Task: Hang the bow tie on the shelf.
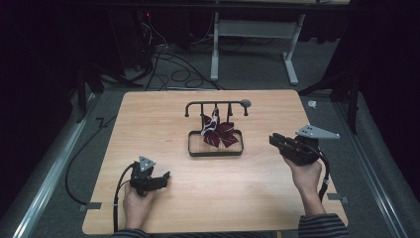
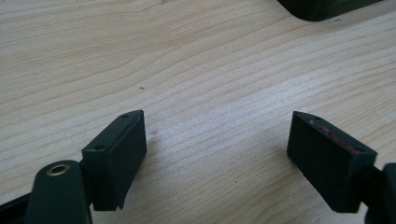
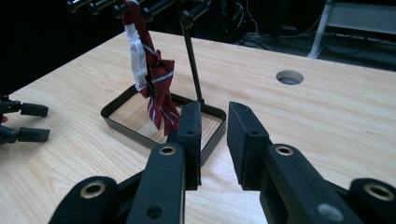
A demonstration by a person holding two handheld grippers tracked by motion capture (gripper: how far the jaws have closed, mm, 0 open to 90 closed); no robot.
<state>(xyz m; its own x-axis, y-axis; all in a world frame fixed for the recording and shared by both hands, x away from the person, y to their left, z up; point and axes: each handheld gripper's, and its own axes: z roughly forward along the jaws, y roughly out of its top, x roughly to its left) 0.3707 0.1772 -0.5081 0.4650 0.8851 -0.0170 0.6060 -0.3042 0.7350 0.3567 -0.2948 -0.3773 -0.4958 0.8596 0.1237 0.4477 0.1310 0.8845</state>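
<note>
Dark red striped bow tie [image 1: 218, 133] with a white strap, hanging long axis upright from the black rack [image 1: 216, 104] over its tray [image 1: 215, 151] at the middle of the table [image 1: 163, 121], ahead of and to the left of the right gripper [image 1: 275, 141]. Right jaws a narrow gap apart, empty, aimed toward the tray and nearer the bow tie than the left gripper [image 1: 165, 177], resting wide open and empty, low over bare wood. No brand, label or readable writing anywhere.
</note>
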